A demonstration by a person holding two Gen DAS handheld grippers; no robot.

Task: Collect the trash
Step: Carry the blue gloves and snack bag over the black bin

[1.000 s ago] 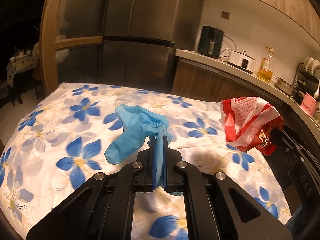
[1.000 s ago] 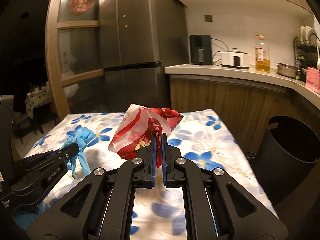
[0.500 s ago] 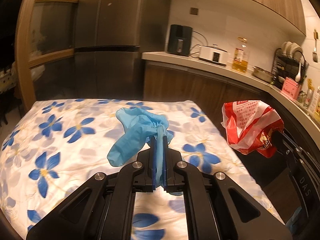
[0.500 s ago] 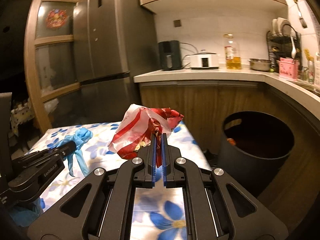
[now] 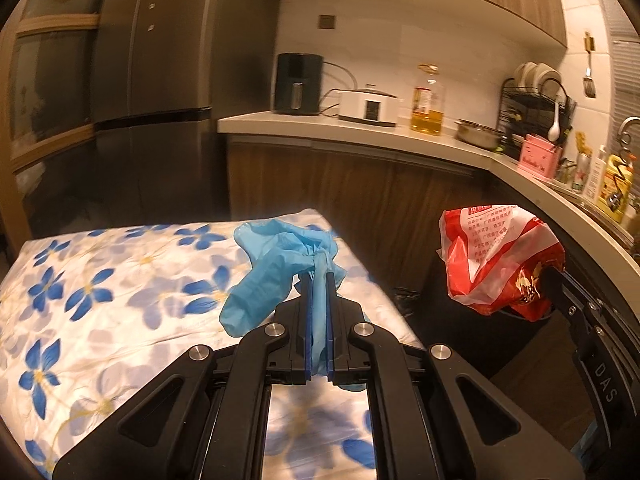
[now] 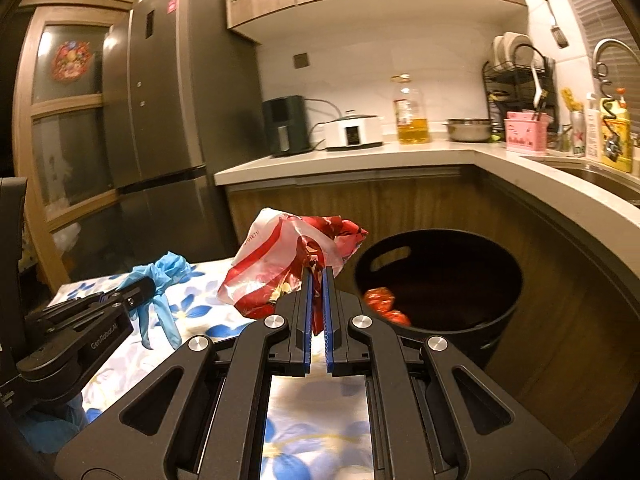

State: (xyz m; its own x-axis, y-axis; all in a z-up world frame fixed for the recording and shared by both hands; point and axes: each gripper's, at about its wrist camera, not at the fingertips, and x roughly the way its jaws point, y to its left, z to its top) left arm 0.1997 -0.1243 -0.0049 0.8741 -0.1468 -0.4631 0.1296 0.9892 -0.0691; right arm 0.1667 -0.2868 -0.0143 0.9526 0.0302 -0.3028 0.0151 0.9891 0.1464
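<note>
Left gripper (image 5: 318, 276) is pinched tight on a limp, crumpled blue rubber glove (image 5: 276, 268) above the floral tablecloth (image 5: 100, 280). Right gripper (image 6: 316, 272) is clamped on a crinkly red-and-white plastic bag (image 6: 276, 268), beside the round black bin (image 6: 448, 280) holding red scraps.

Crumpled blue disposable glove (image 5: 276, 264), limp, fingers drooping, held aloft above the floral tabletop (image 5: 100, 280); crumpled red-and-white plastic bag (image 6: 280, 268), likewise aloft, near a black round bin (image 6: 460, 280) holding red scraps (image 6: 384, 304).
</note>
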